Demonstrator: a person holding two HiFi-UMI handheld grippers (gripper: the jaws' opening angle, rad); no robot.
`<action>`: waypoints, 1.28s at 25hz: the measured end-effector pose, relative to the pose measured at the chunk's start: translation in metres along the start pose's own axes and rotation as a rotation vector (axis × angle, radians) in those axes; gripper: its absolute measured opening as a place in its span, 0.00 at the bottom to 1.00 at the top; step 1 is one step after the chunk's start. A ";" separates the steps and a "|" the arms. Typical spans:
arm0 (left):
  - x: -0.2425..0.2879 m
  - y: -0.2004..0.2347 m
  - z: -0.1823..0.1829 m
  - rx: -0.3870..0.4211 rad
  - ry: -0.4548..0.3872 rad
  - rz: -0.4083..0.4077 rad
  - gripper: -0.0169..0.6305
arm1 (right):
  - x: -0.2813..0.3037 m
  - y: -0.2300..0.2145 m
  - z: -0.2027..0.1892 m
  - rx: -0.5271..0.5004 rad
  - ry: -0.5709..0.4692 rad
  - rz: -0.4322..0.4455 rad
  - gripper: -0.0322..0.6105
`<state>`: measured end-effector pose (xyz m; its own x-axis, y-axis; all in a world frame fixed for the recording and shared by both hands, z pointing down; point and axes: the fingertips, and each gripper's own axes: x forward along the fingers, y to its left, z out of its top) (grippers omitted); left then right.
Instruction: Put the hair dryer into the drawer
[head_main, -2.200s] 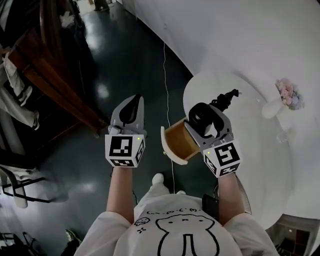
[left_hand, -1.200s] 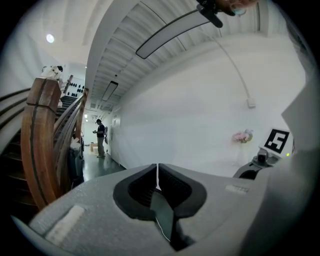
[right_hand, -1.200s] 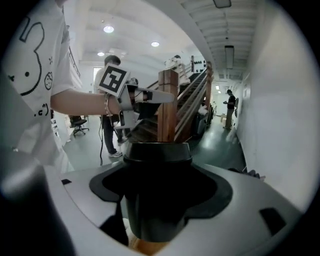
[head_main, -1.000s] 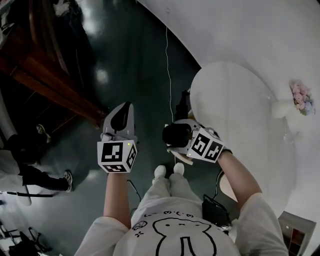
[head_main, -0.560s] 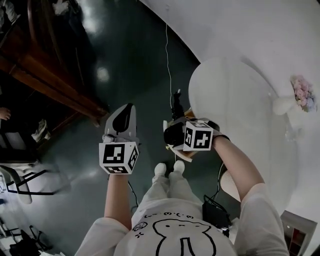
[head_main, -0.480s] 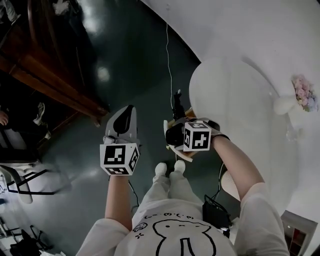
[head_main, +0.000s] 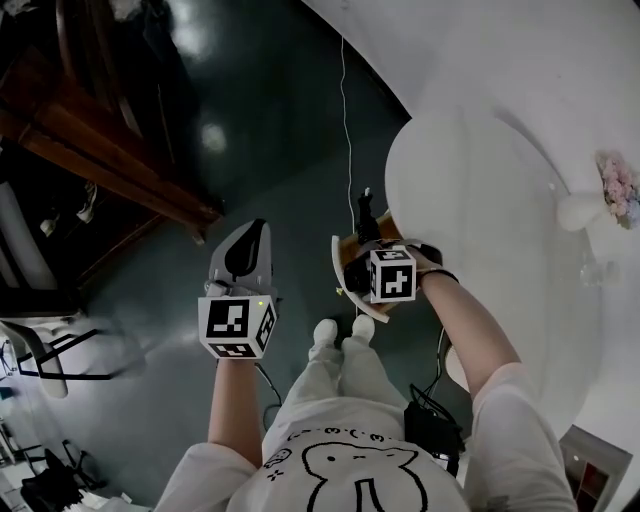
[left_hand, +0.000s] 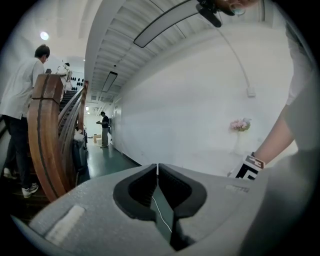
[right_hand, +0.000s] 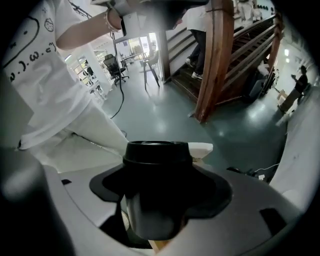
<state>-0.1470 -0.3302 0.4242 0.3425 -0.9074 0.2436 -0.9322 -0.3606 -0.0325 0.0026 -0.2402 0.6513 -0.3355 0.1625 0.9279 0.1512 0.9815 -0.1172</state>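
My right gripper (head_main: 362, 270) is shut on the black hair dryer (head_main: 364, 218), over the open drawer (head_main: 342, 287) at the round white table's (head_main: 490, 240) left edge. In the right gripper view the dryer's barrel (right_hand: 156, 185) fills the gap between the jaws, with the drawer's white front (right_hand: 201, 148) just behind it and a bit of wood below. My left gripper (head_main: 252, 232) hangs over the dark floor to the left of the drawer. Its jaws (left_hand: 158, 172) are shut on nothing.
A thin white cable (head_main: 348, 120) runs across the dark green floor to the table. A wooden stair rail (head_main: 120, 160) stands at the left, a chair frame (head_main: 45, 355) nearer. A vase of flowers (head_main: 612, 195) stands on the table's far side. People are by the stairs (left_hand: 22, 100).
My right gripper has turned to the left and come down with the hair dryer from above the table's edge to the open drawer. The left gripper has barely moved.
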 end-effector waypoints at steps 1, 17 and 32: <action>0.001 0.001 -0.001 -0.001 0.002 0.002 0.06 | 0.002 0.001 0.000 0.011 -0.014 0.011 0.58; 0.012 -0.002 -0.010 -0.007 0.022 -0.011 0.06 | 0.022 -0.028 -0.014 0.472 -0.105 -0.140 0.58; 0.002 -0.006 -0.017 -0.001 0.041 -0.003 0.06 | 0.038 -0.047 -0.052 0.898 -0.090 -0.298 0.58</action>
<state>-0.1430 -0.3266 0.4412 0.3398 -0.8967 0.2835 -0.9314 -0.3627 -0.0309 0.0313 -0.2857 0.7107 -0.3211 -0.1363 0.9372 -0.7108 0.6886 -0.1434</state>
